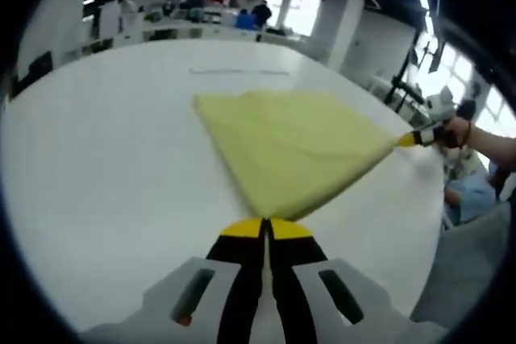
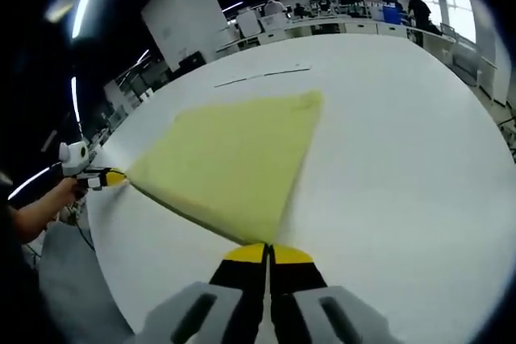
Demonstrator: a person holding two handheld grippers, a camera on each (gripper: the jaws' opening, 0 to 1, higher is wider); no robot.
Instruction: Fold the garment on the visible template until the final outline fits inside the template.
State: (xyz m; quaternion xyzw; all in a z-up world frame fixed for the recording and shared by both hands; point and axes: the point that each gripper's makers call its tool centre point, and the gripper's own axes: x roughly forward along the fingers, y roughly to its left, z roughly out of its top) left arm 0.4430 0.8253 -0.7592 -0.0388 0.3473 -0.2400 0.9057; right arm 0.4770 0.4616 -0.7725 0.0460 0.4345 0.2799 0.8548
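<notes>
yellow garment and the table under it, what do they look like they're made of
The yellow garment looks like a thin, matte woven cloth: it lies flat with soft folded edges and pulls taut between the left claw and the right claw. The table looks like a hard, smooth white laminate or painted board with a faint sheen; which one is unclear.

Yellow garment [image 2: 234, 163] corners in right gripper [image 2: 267, 249] and left gripper [image 2: 115, 176].
</notes>
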